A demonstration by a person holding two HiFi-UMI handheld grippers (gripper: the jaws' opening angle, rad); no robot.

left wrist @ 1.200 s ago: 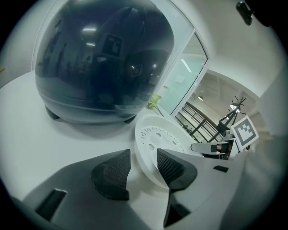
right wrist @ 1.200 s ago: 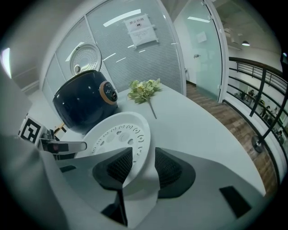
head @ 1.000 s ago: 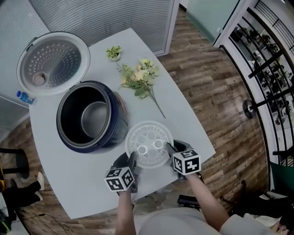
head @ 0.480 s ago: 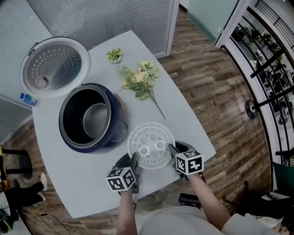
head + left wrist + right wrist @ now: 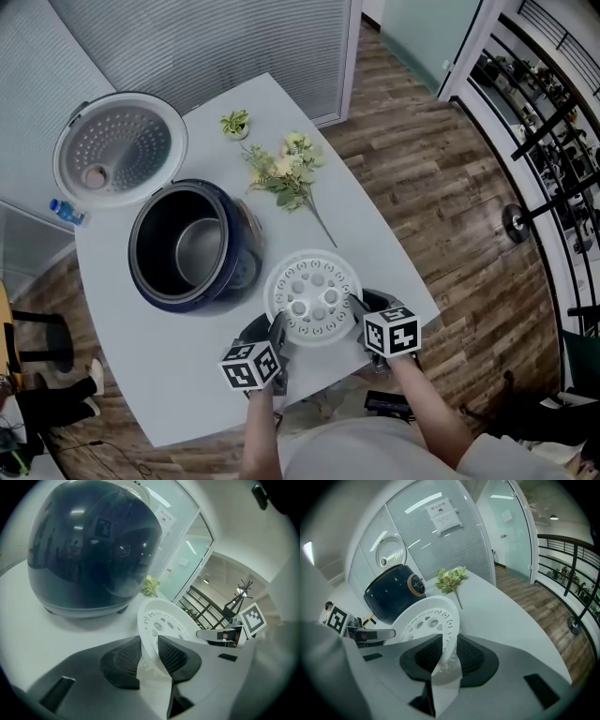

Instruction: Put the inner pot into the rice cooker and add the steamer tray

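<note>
Head view: steamer tray (image 5: 313,297) hangs between left claw (image 5: 277,323) and right claw (image 5: 355,302), both clamping its rim.

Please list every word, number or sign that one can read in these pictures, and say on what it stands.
No text is readable here.
Paper sheet on the glass wall: printed lines, too small and blurred to read.
Round panel on the rice cooker: nothing legible.
Marker cubes: black-and-white square patterns only, no letters.
</note>
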